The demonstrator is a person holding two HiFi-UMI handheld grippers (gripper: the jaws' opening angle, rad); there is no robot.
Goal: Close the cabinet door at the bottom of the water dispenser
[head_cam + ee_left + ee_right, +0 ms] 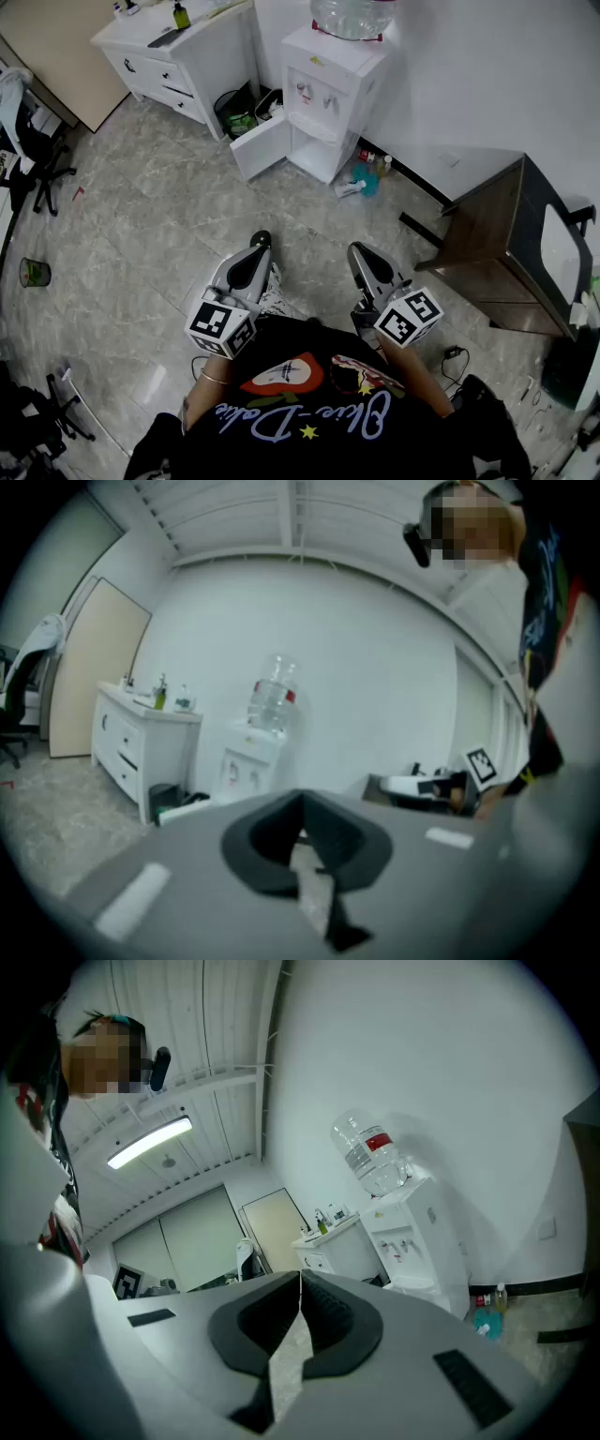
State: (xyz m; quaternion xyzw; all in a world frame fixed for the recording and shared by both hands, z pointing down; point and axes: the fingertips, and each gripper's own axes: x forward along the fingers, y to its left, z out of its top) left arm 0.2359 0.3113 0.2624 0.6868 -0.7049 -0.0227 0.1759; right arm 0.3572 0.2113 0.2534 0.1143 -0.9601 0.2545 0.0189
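Observation:
A white water dispenser (328,89) with a clear bottle (352,17) on top stands against the far wall. Its bottom cabinet door (260,148) hangs open, swung out to the left. The dispenser (246,761) shows far off in the left gripper view, and also the dispenser (412,1232) in the right gripper view. My left gripper (260,241) and right gripper (357,251) are held close to the person's body, well short of the dispenser. Both have their jaws closed together with nothing between them.
A white drawer cabinet (178,56) stands left of the dispenser, with a black bin (234,112) between them. Bottles (366,178) lie on the floor at the dispenser's right. A dark wooden table (506,244) is at the right. An office chair (28,141) stands at the left.

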